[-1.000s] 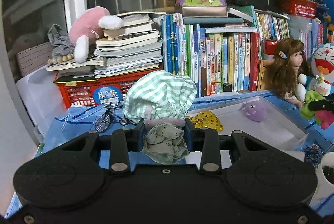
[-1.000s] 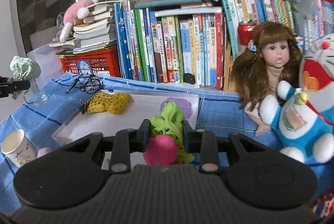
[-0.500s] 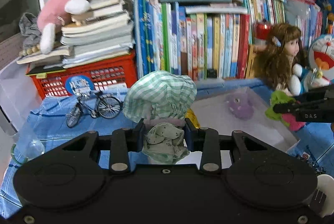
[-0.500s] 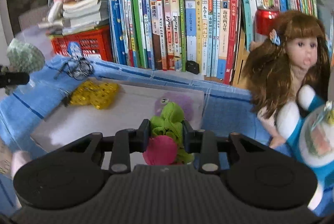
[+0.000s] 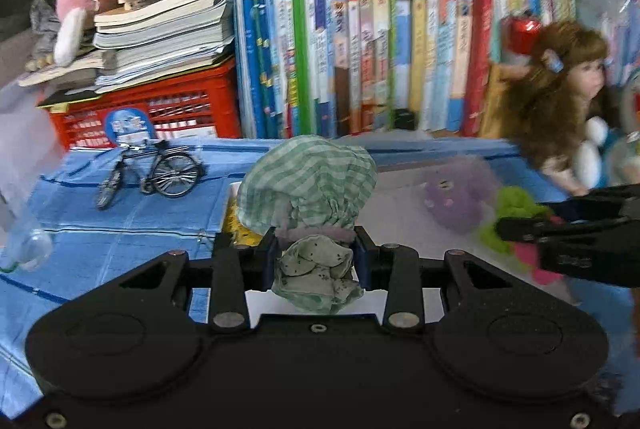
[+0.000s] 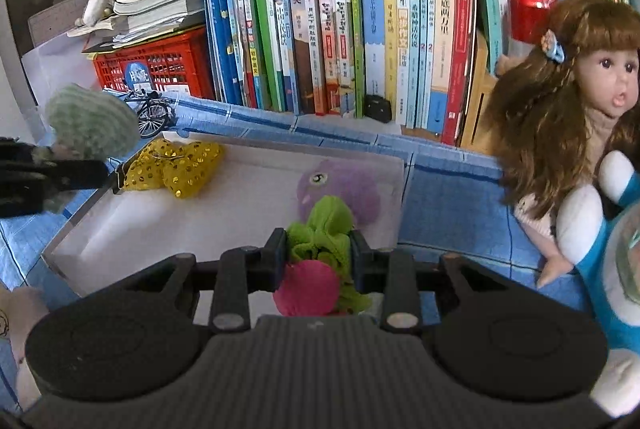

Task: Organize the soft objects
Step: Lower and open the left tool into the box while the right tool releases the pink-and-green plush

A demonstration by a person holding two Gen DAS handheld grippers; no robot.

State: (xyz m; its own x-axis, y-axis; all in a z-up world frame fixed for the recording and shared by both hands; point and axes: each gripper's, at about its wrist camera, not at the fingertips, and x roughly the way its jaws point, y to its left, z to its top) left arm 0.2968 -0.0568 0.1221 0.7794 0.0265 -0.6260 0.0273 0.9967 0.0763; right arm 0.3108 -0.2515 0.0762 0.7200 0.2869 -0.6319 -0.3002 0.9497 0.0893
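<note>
Left gripper (image 5: 316, 261) clamped on a green checked cloth toy (image 5: 308, 185), low centre, which hid most of the yellow sequin toy (image 6: 176, 165) behind it. Right gripper (image 6: 318, 261) clamped on a green-and-pink plush (image 6: 316, 257), lower centre, over the white tray (image 6: 224, 205), partly covering the purple plush (image 6: 344, 189). Left view was motion-blurred; the doll (image 6: 576, 101) was cut off at right.

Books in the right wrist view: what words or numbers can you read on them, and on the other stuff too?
"海底两万里": on a blue and cream book spine, next to the red spine.
"2": on a light blue book spine.
Blue round sticker on the red crate: too blurred to read.
Red can: no lettering readable.
Other book spines: printed, but too small or blurred to read surely.
</note>
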